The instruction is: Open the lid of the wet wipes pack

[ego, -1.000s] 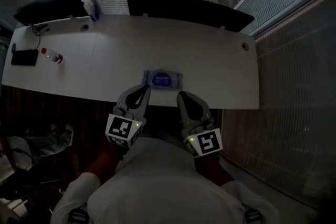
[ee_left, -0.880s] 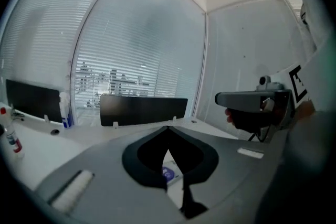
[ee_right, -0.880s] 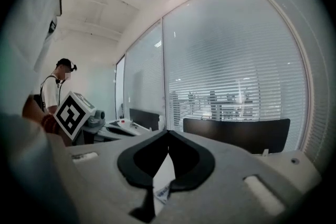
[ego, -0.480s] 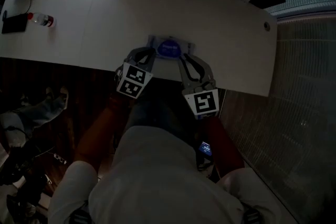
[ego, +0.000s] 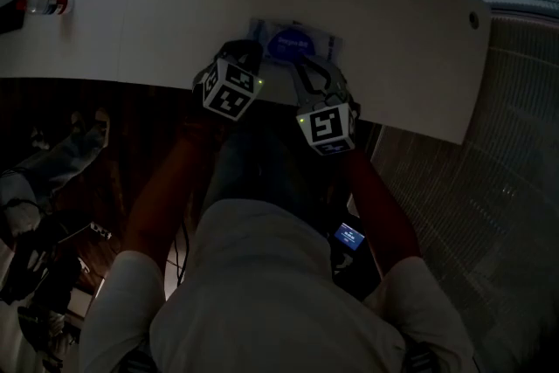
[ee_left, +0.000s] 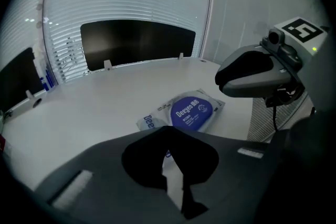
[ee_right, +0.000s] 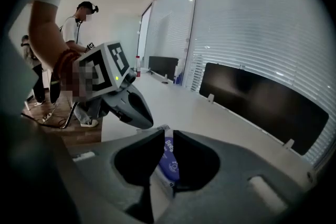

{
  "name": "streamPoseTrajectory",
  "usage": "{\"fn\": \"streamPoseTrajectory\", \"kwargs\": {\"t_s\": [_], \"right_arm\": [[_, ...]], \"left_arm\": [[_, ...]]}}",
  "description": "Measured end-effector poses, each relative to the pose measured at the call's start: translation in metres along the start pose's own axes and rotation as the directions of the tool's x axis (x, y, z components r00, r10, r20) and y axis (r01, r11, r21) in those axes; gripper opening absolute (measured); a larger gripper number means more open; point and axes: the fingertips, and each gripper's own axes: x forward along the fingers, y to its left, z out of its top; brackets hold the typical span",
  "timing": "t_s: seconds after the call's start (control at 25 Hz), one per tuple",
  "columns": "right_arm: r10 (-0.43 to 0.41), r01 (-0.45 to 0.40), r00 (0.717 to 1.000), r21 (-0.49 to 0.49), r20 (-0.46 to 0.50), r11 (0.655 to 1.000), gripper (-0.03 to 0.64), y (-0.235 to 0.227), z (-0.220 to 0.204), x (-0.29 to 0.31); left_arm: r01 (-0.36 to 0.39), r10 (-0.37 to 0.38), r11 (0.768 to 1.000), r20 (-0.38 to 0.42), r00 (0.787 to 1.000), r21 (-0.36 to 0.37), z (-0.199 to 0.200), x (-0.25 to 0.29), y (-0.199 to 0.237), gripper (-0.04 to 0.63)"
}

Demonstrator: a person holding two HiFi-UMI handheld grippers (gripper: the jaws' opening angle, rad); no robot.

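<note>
Head view: a wet wipes pack lies flat near the front edge of a white table, its blue lid closed, with the left gripper and right gripper at its near side. Left gripper view: the jaw tips meet on nothing, and the pack lies just beyond them. Right gripper view: the jaws are opening and hold nothing, and the pack shows through the narrow gap between them.

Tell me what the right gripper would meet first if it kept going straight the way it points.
Most likely the wet wipes pack: it shows straight ahead past the opening jaws of the right gripper, with nothing gripped yet. How far off it is stays unclear.
</note>
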Motion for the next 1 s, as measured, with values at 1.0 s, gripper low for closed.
{"fn": "streamPoseTrajectory", "kwargs": {"t_s": [1.0], "right_arm": [[-0.038, -0.095, 0.979, -0.613, -0.201, 0.785, 0.074, 0.036, -0.069, 0.045]], "left_arm": [[0.015, 0.047, 0.947, -0.185, 0.982, 0.32, -0.036, 0.039, -0.017, 0.002]]}}
